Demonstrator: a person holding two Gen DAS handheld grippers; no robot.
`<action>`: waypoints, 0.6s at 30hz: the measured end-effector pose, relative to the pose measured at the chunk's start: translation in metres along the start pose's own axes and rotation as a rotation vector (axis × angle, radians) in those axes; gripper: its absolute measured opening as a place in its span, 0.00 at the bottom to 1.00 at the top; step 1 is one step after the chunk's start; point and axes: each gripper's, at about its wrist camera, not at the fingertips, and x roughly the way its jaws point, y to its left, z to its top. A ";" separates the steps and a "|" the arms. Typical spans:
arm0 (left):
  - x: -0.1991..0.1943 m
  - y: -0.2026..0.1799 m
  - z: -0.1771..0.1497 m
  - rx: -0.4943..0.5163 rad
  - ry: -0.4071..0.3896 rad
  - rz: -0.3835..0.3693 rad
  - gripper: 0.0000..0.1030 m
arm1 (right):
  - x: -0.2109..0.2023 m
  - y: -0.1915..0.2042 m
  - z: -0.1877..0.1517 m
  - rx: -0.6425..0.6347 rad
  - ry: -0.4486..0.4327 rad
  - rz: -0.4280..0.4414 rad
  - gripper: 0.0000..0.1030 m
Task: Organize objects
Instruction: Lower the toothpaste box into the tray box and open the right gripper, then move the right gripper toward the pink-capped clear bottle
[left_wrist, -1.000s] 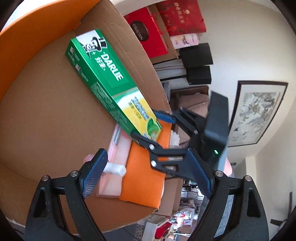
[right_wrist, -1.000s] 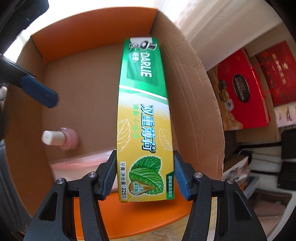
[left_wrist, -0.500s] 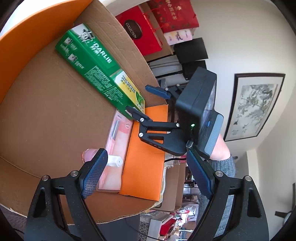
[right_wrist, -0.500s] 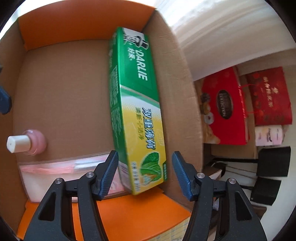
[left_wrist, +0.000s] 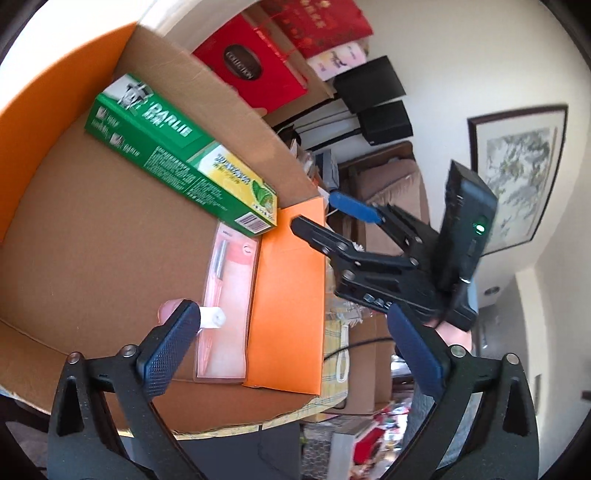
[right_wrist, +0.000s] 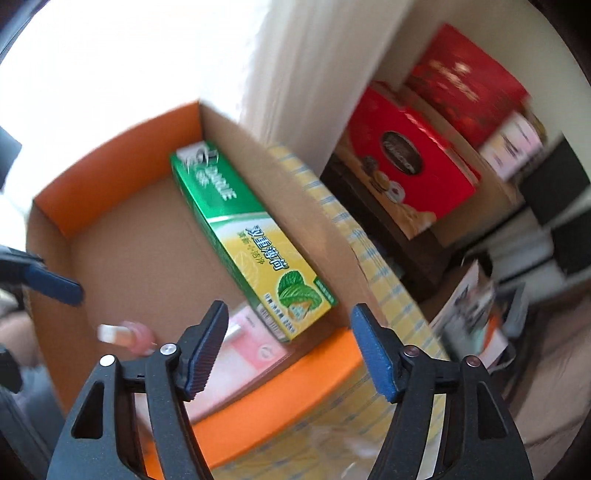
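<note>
A green and yellow Darlie toothpaste box (left_wrist: 177, 162) lies inside the open cardboard box (left_wrist: 92, 258), along its far wall; it also shows in the right wrist view (right_wrist: 251, 243). A pink blister pack (left_wrist: 229, 295) and a small pink bottle with a white cap (left_wrist: 210, 317) lie in the cardboard box too. My left gripper (left_wrist: 295, 347) is open and empty above the box's near side. My right gripper (right_wrist: 288, 350) is open and empty, raised off the toothpaste box; it shows in the left wrist view (left_wrist: 332, 210) beside the box's orange flap.
Red gift boxes (right_wrist: 413, 158) and black boxes (left_wrist: 373, 96) are stacked on shelves behind the cardboard box. A framed picture (left_wrist: 517, 173) hangs on the wall. The box's orange flaps (left_wrist: 288, 302) stand up around its opening.
My right gripper opened, let go of the toothpaste box and drew back up and away. The toothpaste box now lies flat in the cardboard box.
</note>
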 end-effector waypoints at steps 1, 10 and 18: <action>-0.001 -0.004 0.000 0.015 0.000 0.012 0.99 | -0.007 0.002 0.002 0.020 -0.008 0.006 0.69; -0.008 -0.038 -0.013 0.162 -0.009 0.133 1.00 | -0.052 0.009 -0.035 0.191 0.005 0.020 0.72; -0.009 -0.078 -0.038 0.335 -0.052 0.249 1.00 | -0.101 -0.003 -0.080 0.308 -0.046 0.004 0.78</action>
